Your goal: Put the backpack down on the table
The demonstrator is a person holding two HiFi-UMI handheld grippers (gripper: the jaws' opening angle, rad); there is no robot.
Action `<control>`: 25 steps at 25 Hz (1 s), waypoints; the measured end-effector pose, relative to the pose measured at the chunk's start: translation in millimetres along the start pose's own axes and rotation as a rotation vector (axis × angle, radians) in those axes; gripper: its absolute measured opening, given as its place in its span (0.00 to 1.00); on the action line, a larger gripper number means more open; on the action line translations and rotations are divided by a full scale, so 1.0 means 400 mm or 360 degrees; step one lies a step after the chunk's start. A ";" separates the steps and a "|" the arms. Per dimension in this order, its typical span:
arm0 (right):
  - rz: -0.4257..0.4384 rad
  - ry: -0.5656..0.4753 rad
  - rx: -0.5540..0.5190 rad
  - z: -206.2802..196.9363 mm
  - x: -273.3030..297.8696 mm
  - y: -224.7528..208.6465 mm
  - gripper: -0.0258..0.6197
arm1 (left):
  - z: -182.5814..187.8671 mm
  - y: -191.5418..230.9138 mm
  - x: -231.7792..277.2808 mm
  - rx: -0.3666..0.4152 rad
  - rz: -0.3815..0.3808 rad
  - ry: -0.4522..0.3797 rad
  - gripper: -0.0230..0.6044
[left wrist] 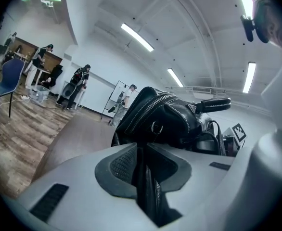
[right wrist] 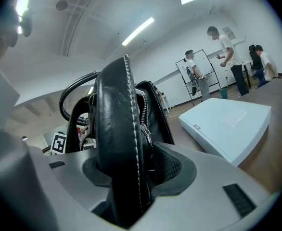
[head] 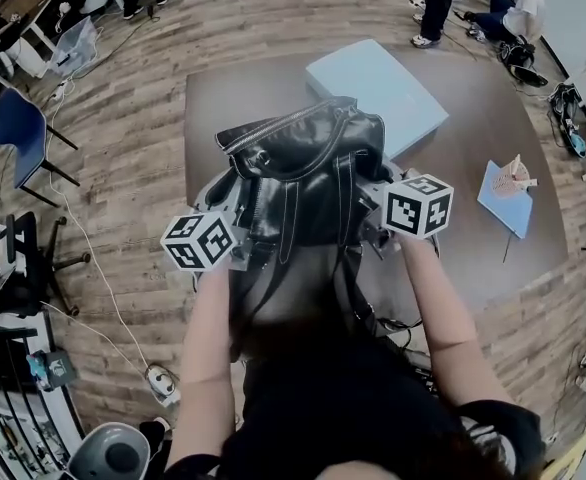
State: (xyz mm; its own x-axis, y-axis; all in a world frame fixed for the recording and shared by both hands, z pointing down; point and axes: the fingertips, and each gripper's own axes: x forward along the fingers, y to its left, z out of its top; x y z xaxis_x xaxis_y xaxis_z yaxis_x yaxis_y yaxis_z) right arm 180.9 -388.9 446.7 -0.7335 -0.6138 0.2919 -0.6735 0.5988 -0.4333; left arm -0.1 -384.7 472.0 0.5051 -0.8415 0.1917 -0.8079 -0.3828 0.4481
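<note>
A black leather backpack point(head: 303, 168) stands on the brown table point(head: 473, 138), close to its near edge, with its straps hanging toward me. At its left side, my left gripper point(head: 241, 230) is shut on a thin black strap point(left wrist: 148, 186) squeezed between the pads. My right gripper point(head: 373, 213) is at the bag's right side. In the right gripper view a wide stitched strap point(right wrist: 114, 129) lies between the jaws against one pad, while the other pad stands off it with a gap. The bag's zippered body point(left wrist: 165, 119) rises just ahead of both grippers.
A flat pale blue box point(head: 378, 88) lies on the table right behind the bag. A blue folder point(head: 503, 198) with a small object on it sits at the table's right. A blue chair point(head: 18, 133) stands at the left, and people stand at the far end of the room.
</note>
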 end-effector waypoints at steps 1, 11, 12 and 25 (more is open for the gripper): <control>-0.0009 0.0010 -0.0008 -0.004 -0.004 0.002 0.35 | -0.001 -0.002 -0.004 0.0015 -0.0006 0.0013 0.15; -0.0142 0.0040 -0.0105 -0.046 -0.053 0.016 0.43 | 0.009 -0.007 -0.067 0.0057 -0.0027 0.0030 0.15; -0.0152 0.0047 -0.0123 -0.050 -0.061 0.019 0.45 | 0.010 -0.010 -0.074 0.0061 -0.0038 0.0032 0.15; -0.0274 0.0082 -0.0239 -0.080 -0.127 0.043 0.55 | 0.007 -0.029 -0.087 0.0060 -0.0122 0.0108 0.19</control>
State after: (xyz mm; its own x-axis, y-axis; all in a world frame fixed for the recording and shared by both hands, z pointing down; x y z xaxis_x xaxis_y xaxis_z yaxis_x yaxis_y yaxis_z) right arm 203.7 -330.6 451.7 -0.6079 -0.6886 0.3954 -0.7922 0.5600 -0.2425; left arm -9.3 -352.2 457.7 0.5842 -0.7819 0.2176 -0.7764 -0.4602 0.4306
